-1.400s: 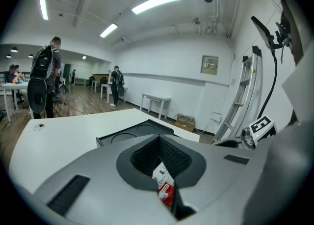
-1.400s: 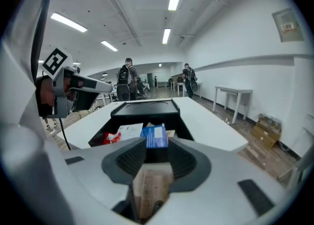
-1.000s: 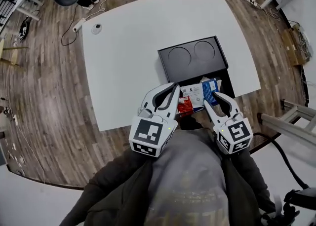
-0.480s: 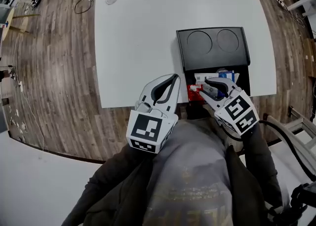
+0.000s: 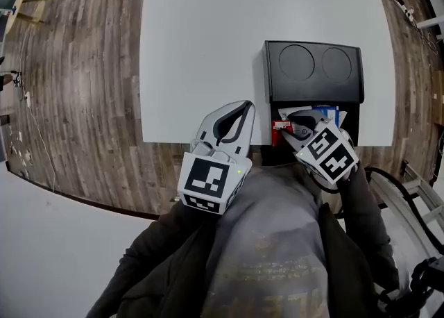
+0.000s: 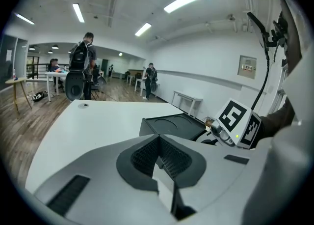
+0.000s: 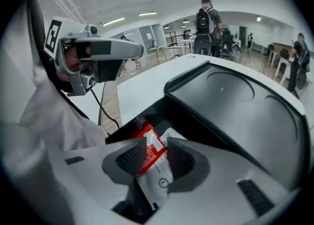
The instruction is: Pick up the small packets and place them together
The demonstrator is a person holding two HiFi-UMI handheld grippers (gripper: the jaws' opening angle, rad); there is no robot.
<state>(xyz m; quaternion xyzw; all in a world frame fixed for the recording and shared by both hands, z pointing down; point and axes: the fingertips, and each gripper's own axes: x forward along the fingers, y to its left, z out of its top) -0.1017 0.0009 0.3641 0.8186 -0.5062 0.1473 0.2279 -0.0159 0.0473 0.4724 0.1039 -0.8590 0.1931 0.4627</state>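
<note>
Your left gripper (image 5: 243,108) sits left of centre in the head view, over the near edge of the white table (image 5: 201,46). It points up the frame, tilted a little to the right. In the left gripper view its 2 jaws are pressed together with nothing between them.

Just right of it, the small packets lie bunched in the open near compartment of the black tray (image 5: 312,67), at the frame's centre right. The leftmost is a red packet (image 5: 281,126) with white print. In the right gripper view it lies slanted across a white packet (image 7: 159,182) with a serrated edge and a small circle mark. A blue packet (image 5: 331,110) shows at the right end of the compartment.

Your right gripper (image 5: 290,126) reaches into that compartment from the lower right, its marker cube facing up at you. Its jaws stand narrowly apart, 1 on each side of the red packet, and I cannot tell whether they are pinching it.

The tray's raised part, with 2 round recesses, lies beyond the packets.
</note>
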